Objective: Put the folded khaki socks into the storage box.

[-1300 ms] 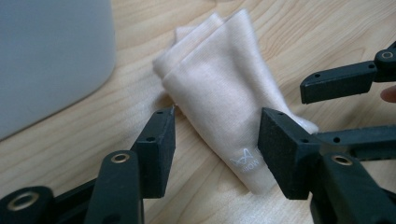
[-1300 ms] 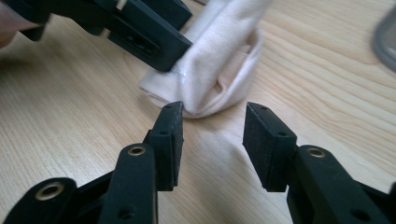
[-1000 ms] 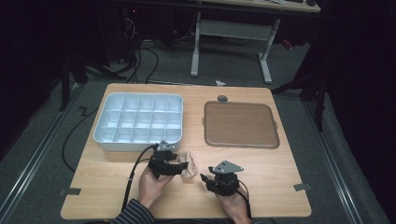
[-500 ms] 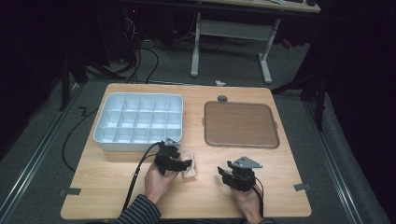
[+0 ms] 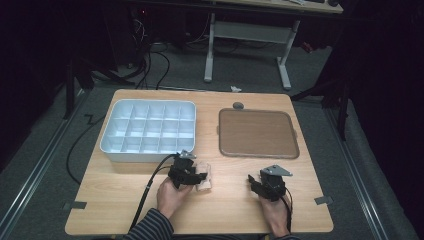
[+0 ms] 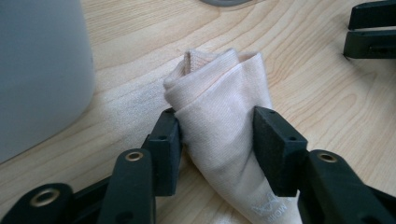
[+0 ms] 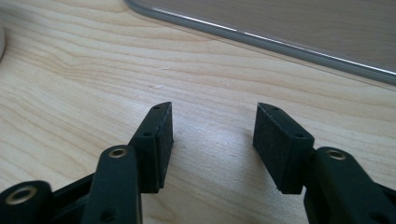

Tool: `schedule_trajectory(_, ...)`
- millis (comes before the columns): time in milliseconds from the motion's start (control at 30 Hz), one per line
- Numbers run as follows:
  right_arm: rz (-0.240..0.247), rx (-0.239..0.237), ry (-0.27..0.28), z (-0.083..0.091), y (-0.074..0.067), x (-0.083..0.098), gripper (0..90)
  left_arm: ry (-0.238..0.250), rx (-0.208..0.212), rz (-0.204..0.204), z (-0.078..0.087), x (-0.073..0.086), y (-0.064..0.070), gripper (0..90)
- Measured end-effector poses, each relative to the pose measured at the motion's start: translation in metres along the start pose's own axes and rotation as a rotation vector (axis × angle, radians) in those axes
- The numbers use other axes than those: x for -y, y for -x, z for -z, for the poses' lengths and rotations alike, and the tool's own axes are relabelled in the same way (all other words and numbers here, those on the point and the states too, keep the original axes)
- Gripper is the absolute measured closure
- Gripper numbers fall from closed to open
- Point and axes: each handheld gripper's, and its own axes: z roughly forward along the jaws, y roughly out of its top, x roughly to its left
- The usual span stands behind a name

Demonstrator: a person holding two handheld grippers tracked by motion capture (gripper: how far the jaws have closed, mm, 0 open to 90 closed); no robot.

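Observation:
A pale pink folded cloth (image 6: 219,88) lies on the wooden table (image 5: 225,210) near the front edge. My left gripper (image 6: 217,133) has just been closing its jaws, and both pads now press on the cloth's sides. In the high view that left gripper (image 5: 197,176) sits just below the white box, with the cloth (image 5: 206,184) at its tips. My right gripper (image 7: 212,135) has just been opening and stands open over bare wood with nothing between its jaws. In the high view the right gripper (image 5: 251,182) is off to the right of the cloth, apart from it.
A white compartment box (image 5: 150,156) stands at the back left, its wall (image 6: 42,70) close beside the left gripper. A brown tray (image 5: 257,132) lies at the back right, its edge (image 7: 261,35) ahead of the right gripper. A small round grey thing (image 5: 238,105) sits behind the tray.
The right hand has drawn away to the right from the cloth. The left gripper stayed in place by the cloth.

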Motion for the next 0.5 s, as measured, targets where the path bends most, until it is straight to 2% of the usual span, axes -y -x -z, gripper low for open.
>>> schedule_trajectory(33, -0.007, -0.001, -0.001, 0.0, 0.0001, 0.0, 45.9, -0.001, 0.0, -0.003, 0.0002, 0.0001, 0.0002, 55.4)
schedule_trajectory(167, 0.014, 0.009, -0.007, -0.0005, -0.003, -0.0001, 42.8, 0.002, -0.004, -0.026, 0.0009, 0.0, 0.0031, 60.3)
schedule_trajectory(267, 0.019, 0.004, -0.008, -0.0006, -0.0034, 0.0001, 39.8, 0.004, -0.001, -0.051, 0.0028, 0.0004, 0.0056, 66.9)
schedule_trajectory(433, 0.02, -0.005, -0.011, -0.0004, -0.0041, 0.0003, 38.5, -0.001, 0.026, -0.073, 0.0049, 0.0016, 0.0084, 71.0)
schedule_trajectory(500, 0.021, -0.005, -0.01, -0.0005, -0.004, 0.0003, 38.5, 0.002, 0.04, -0.065, 0.0055, 0.0016, 0.0074, 71.4)
